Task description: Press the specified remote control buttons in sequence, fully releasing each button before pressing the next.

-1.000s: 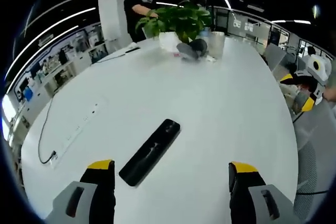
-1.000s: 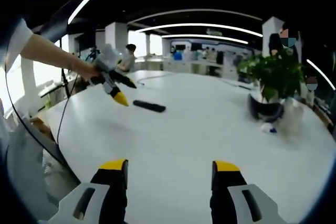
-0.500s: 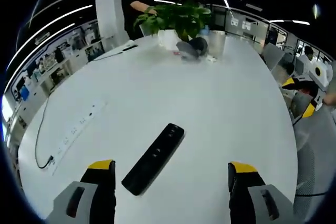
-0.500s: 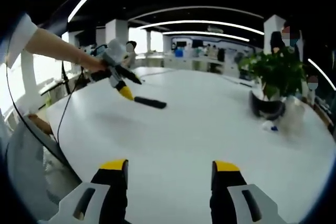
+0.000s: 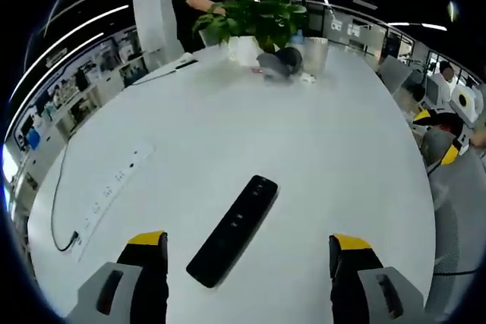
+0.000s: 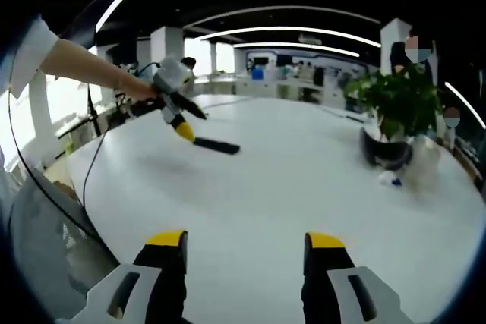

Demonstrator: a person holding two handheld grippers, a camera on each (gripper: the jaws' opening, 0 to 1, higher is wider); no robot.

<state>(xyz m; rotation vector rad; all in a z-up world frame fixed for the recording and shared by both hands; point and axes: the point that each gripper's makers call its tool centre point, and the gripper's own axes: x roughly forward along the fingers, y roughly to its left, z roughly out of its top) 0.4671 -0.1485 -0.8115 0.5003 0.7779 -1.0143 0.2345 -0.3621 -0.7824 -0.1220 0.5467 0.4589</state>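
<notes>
A long black remote control (image 5: pixel 234 231) lies flat on the white table (image 5: pixel 319 142), slanting from lower left to upper right. My left gripper (image 5: pixel 247 259) hovers open just short of it, the remote's near end lying between the yellow-tipped jaws. In the right gripper view the same remote (image 6: pixel 216 146) is far off on the table, with the left gripper (image 6: pixel 182 128) held by a hand right beside it. My right gripper (image 6: pixel 244 252) stands open over bare table, well away from the remote, nothing between its fingers.
A white power strip (image 5: pixel 114 185) with a black cable lies left of the remote. At the table's far end stand a potted plant (image 5: pixel 254 24), a dark headset-like object (image 5: pixel 277 64) and a cup (image 5: pixel 314 56). People stand beyond the table; a chair (image 5: pixel 456 210) sits at its right edge.
The left gripper has moved left over the table, so the remote now sits more centred between its jaws. In the right gripper view the hand with the left gripper has crept toward the remote.
</notes>
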